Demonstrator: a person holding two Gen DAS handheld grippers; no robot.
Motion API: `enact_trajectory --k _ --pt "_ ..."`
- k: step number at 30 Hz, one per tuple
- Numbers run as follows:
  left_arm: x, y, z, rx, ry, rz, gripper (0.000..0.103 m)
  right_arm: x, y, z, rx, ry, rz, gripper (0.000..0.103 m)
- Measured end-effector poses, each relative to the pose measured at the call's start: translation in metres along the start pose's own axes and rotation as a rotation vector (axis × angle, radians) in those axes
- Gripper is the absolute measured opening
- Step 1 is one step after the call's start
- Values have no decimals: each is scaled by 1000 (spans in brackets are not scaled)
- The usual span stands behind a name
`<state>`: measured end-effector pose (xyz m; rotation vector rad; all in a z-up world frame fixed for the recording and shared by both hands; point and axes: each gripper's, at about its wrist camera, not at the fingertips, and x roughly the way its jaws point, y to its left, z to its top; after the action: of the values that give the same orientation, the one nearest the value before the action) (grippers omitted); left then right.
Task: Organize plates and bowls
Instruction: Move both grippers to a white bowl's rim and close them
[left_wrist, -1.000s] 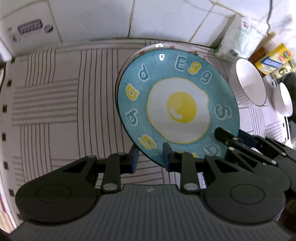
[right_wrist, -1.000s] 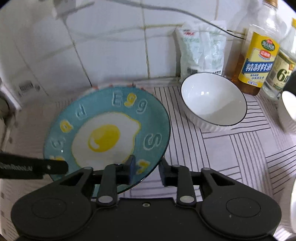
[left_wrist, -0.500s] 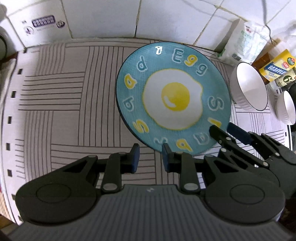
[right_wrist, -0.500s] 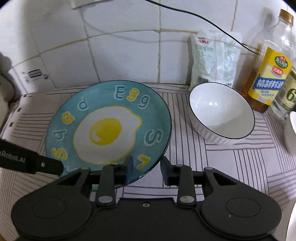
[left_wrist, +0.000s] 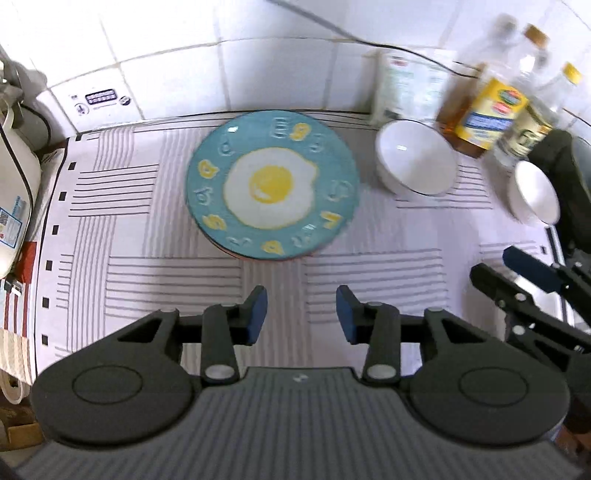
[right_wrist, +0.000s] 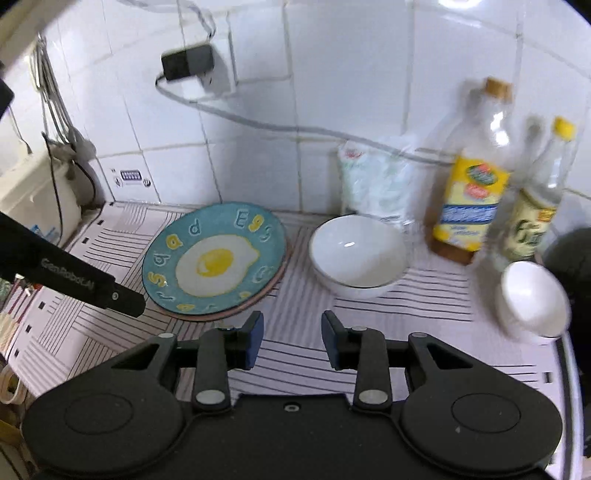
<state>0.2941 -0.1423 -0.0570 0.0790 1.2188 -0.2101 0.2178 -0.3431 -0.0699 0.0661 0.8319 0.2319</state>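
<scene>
Plate (left_wrist: 272, 192), blue w/ fried-egg print, lies flat on the striped mat (left_wrist: 125, 273), stacked on another plate whose reddish rim (right_wrist: 275, 282) peeks out. I see my left gripper (left_wrist: 301, 314) spread wide, empty, near its front edge. Big white bowl (left_wrist: 415, 162) just right of it, small bowl (left_wrist: 535, 194) further right by the bottles (right_wrist: 471, 210). Right gripper (right_wrist: 291, 339) also wide, nothing held
</scene>
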Motion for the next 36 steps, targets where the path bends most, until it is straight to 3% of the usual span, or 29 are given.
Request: enact_trajectory --k 6,10,15,17,19,22,27,32,36 --pt "-25 -47 -18 47 -10 -28 46 -53 -41 -16 -13 -50 5 56" --pt "-31 -80 -31 72 -16 -26 48 -66 -78 -39 56 -35 40 60" --pt "-29 -113 -45 74 -6 -26 53 -84 -103 -65 1 -58 24 71" --pt "-26 -126 -50 74 0 -19 55 -90 -112 -74 -29 -71 26 78" --pt "-24 -138 -54 76 0 -22 60 -93 -122 -81 -44 -79 18 91" --pt "-15 -155 -63 72 -1 -32 67 -94 -136 -93 -40 -95 2 91" --pt "6 -184 -71 108 12 -73 69 -84 -155 -119 -65 -81 -37 92" --pt "27 -199 -74 99 4 -91 72 -77 -173 -145 -63 -126 31 92" --pt "45 -208 -77 91 16 -91 74 -69 -178 -155 -54 -108 83 92"
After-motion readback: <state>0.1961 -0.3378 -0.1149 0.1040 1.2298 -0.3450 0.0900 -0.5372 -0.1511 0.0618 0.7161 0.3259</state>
